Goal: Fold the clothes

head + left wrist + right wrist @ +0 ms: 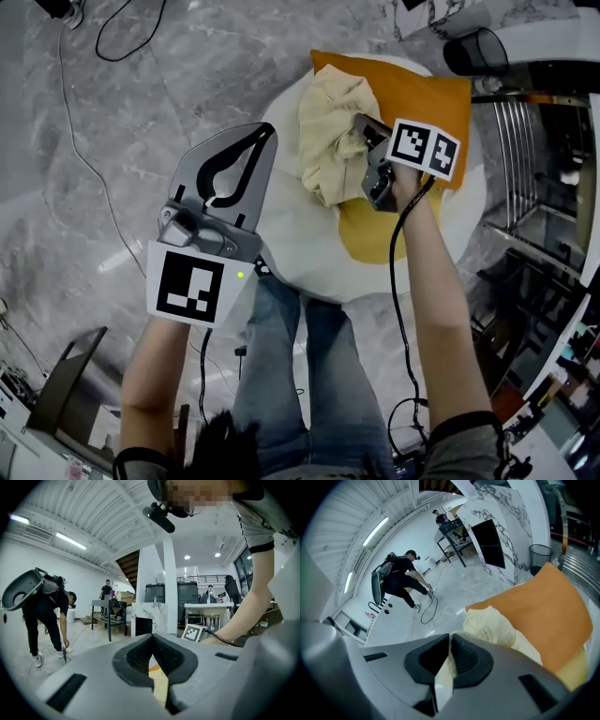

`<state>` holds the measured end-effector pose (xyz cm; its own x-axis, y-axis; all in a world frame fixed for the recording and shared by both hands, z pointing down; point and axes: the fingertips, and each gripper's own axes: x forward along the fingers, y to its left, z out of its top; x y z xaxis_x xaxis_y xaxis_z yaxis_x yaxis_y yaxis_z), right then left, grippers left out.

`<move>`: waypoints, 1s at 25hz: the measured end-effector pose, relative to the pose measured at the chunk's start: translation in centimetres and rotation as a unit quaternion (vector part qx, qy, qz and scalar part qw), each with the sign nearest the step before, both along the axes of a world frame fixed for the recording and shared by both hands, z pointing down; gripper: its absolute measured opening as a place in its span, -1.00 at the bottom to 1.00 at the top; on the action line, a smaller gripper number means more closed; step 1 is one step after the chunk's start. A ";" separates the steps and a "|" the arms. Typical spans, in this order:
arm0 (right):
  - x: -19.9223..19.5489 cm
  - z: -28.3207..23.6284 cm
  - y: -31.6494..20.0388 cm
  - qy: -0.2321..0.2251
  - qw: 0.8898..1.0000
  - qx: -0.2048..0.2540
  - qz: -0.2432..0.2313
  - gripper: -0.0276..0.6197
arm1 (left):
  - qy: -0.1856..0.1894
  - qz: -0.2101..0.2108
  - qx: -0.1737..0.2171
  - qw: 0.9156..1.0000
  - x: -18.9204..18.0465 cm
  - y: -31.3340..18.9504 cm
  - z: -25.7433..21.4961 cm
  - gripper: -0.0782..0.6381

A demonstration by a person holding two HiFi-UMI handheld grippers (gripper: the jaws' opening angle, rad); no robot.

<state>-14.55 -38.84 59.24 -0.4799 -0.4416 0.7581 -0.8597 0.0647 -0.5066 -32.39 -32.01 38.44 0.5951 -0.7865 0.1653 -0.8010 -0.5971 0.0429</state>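
a person in blue jeans (309, 375) is working two handheld grippers over a round white table (291, 253) on a grey marble floor (141, 94). a crumpled pale yellow garment (328, 131) (501, 630) is lying at the far side of the tabletop. part of it is resting on an orange cloth (412, 94) (548, 616) and part on the bare white top.

the right gripper (364, 127) (450, 637) is angling down into the garment's right edge. its jaws are pressing together and pinching a fold of the pale yellow fabric, which is bunching up at the tips. its marker cube (424, 148) is riding above the orange cloth.

the left gripper (265, 133) (151, 638) is hanging above the table's left rim, just beside the garment but apart from it. its jaws are pressing together with nothing between them, and the tips are pointing towards the far side of the table.

a black cable (131, 42) is snaking across the floor beyond the table. a dark waste bin (473, 52) (540, 555) is standing past the orange cloth's far corner. in the background, another person in dark clothes (401, 581) (44, 611) is bending over towards the floor.
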 end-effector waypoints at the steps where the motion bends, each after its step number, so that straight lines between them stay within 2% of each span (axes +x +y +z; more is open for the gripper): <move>1: -0.1 0.1 -0.6 0.006 1.000 0.002 0.000 -0.84 | 0.002 -0.001 -0.002 1.000 -0.4 -0.1 0.3 -0.77; 5: -0.8 0.1 -2.8 0.022 1.000 0.012 0.004 -0.84 | 0.003 -0.001 -0.007 1.000 -1.4 -0.3 1.2 -0.77; 8: -0.5 0.2 -4.4 0.051 0.998 0.026 0.013 -0.83 | 0.004 -0.001 -0.011 1.000 -1.9 -0.5 1.7 -0.77; 10: -0.3 0.3 -4.9 0.069 0.997 0.038 0.019 -0.76 | 0.004 0.000 -0.014 1.000 -2.2 -0.6 2.1 -0.77; 13: -0.6 0.1 -5.4 0.065 0.996 0.055 0.029 -0.57 | 0.002 0.000 -0.016 1.000 -2.7 -0.8 2.5 -0.77; 20: -0.3 -0.9 -5.6 0.069 0.994 0.072 0.047 -0.56 | 0.007 -0.005 -0.012 1.000 -3.0 -1.1 2.1 -0.77; 23: -0.9 -0.8 -4.1 0.061 0.995 0.069 0.034 -0.57 | 0.006 -0.005 -0.010 1.000 -2.9 -1.0 1.8 -0.77; 25: -1.2 -0.5 -2.6 0.066 0.995 0.068 0.018 -0.71 | 0.006 -0.005 -0.009 1.000 -2.8 -0.8 1.6 -0.77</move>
